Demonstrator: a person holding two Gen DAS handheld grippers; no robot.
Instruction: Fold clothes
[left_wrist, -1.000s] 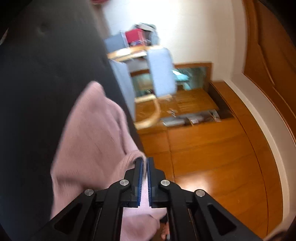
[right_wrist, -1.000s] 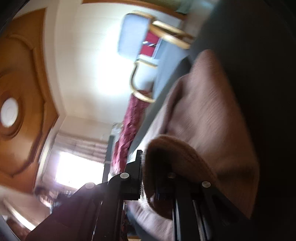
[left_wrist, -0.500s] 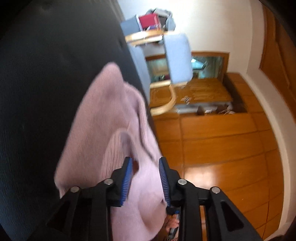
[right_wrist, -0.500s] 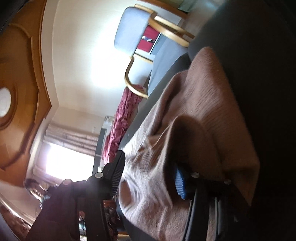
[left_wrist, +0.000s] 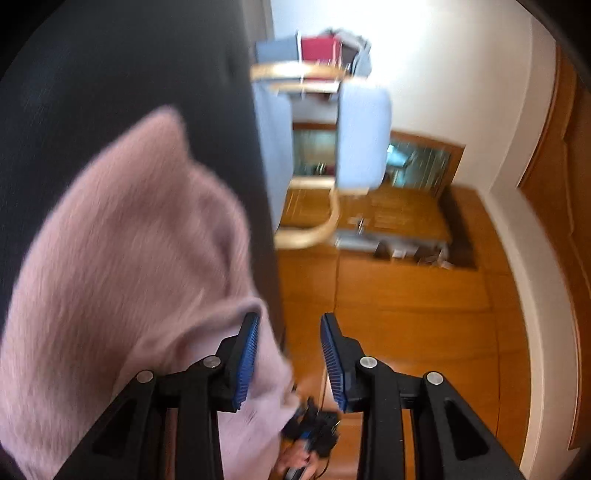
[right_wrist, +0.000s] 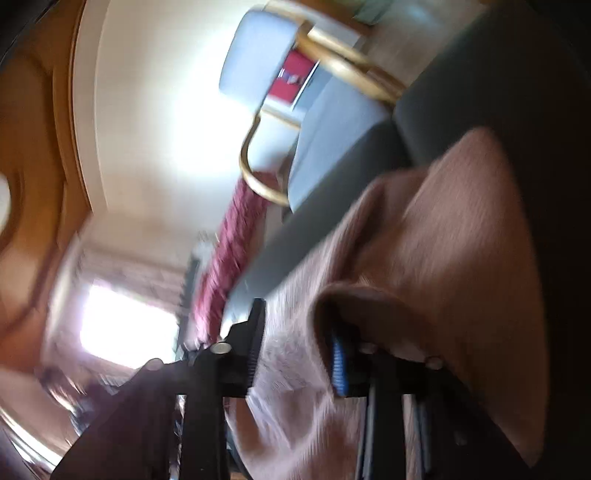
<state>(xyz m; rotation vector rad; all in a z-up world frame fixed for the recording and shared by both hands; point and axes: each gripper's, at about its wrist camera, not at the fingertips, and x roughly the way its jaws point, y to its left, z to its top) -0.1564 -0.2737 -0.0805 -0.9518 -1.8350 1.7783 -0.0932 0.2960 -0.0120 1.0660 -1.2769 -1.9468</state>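
Observation:
A pink knit sweater (left_wrist: 129, 258) lies bunched on a dark cushion (left_wrist: 110, 74). My left gripper (left_wrist: 290, 321) stands at the sweater's right edge, its jaws opening. The cloth lies against its left pad (left_wrist: 247, 354), and only a little of it reaches into the gap. In the right wrist view the sweater (right_wrist: 461, 240) looks brownish. My right gripper (right_wrist: 295, 325) has its jaws closing with loose cloth between them. A fold of the knit drapes over the right finger and hides most of it.
A blue padded chair (left_wrist: 364, 136) with a bent wooden frame stands beyond the cushion. Orange wooden floor (left_wrist: 406, 314) runs along its side. A hand (left_wrist: 303, 454) shows under the left gripper. Dark red cloth (right_wrist: 229, 251) and a bright window (right_wrist: 125, 325) are on the right wrist view's left.
Both grippers were shut on the sweater a second ago and have let go. The left gripper slid toward the sweater's right edge. The right jaws spread wide, then narrowed a little.

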